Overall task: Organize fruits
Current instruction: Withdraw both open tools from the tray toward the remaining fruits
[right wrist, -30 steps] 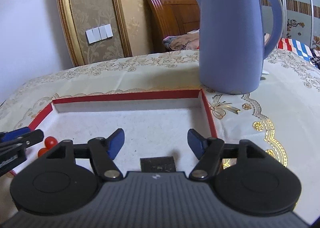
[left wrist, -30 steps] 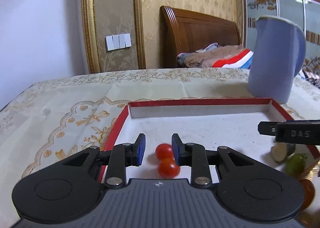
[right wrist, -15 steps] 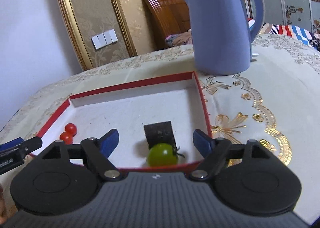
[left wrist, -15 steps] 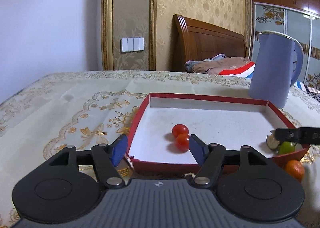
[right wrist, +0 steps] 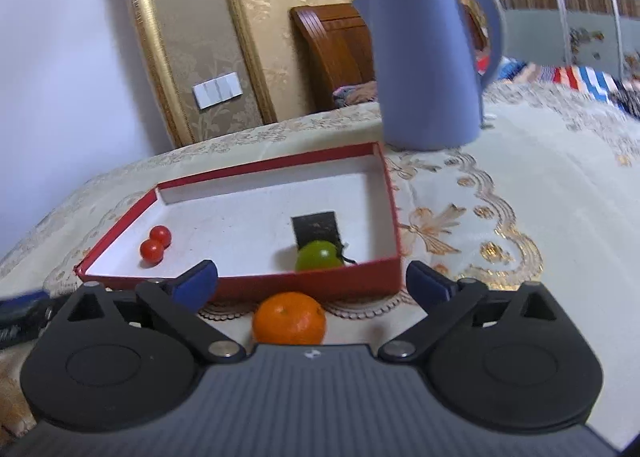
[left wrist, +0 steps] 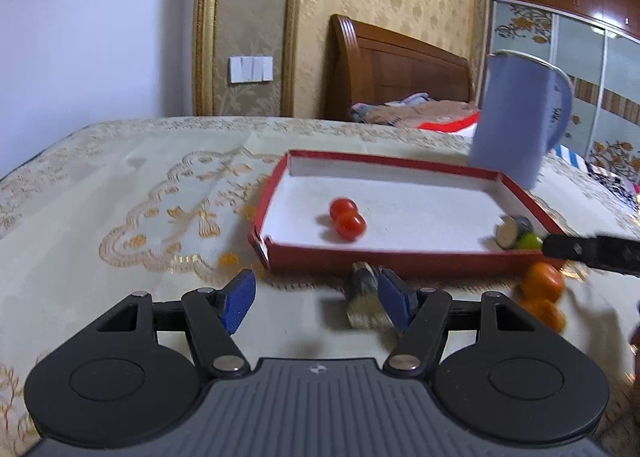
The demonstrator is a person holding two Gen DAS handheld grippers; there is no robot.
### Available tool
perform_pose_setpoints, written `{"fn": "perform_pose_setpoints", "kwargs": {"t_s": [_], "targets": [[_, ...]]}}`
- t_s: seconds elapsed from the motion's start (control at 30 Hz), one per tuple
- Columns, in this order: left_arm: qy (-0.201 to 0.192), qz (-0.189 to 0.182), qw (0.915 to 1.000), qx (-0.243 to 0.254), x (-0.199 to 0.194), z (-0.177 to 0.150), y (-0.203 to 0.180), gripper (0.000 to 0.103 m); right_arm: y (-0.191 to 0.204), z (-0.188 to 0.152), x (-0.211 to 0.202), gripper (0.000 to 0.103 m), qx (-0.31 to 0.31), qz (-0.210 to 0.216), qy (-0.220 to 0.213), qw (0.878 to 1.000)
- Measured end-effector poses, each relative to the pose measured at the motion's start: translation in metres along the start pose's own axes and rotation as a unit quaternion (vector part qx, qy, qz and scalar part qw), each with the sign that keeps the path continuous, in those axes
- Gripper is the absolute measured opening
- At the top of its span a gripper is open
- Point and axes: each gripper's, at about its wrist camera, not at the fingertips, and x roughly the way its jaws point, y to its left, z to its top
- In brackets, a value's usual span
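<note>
A shallow red box (left wrist: 400,261) with a white floor sits on the tablecloth; it also shows in the right wrist view (right wrist: 348,283). Two red cherry tomatoes (left wrist: 347,219) (right wrist: 155,244) lie at its left. A green fruit (right wrist: 318,255) (left wrist: 529,241) and a dark cucumber piece (right wrist: 315,227) (left wrist: 512,231) lie at its right. Two oranges (left wrist: 542,295) lie on the cloth in front of the box; one orange (right wrist: 289,319) sits between my right fingers. Another cucumber piece (left wrist: 364,295) lies by my left gripper's right finger. My left gripper (left wrist: 318,299) and right gripper (right wrist: 312,281) are open and empty.
A blue electric kettle (left wrist: 518,121) (right wrist: 432,61) stands behind the box's right corner. The table carries a cream cloth with gold embroidery (left wrist: 160,217). A wooden headboard (left wrist: 392,73) and bedding lie beyond the table. My right gripper's finger shows at the left view's right edge (left wrist: 592,249).
Both grippers have drawn back out of the box toward the table's front edge. The left gripper released the tomatoes and opened wide. The oranges and the front cucumber piece came into view.
</note>
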Motion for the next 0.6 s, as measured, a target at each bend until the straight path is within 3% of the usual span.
{"fn": "perform_pose_setpoints", "kwargs": {"t_s": [0.13, 0.27, 0.6], "targets": [[0.006, -0.005, 0.9997, 0.023, -0.016, -0.015, -0.009, 0.067, -0.012, -0.006, -0.003, 0.101, 0.029, 0.006, 0.004, 1.0], [0.039, -0.038, 0.9982, 0.025, -0.019, -0.025, -0.017, 0.067, -0.014, -0.01, -0.008, 0.101, 0.031, 0.003, -0.008, 0.999], [0.037, -0.062, 0.9968, 0.035, -0.03, -0.036, -0.024, 0.068, -0.018, -0.008, -0.005, 0.102, 0.046, 0.003, 0.004, 0.999]]}}
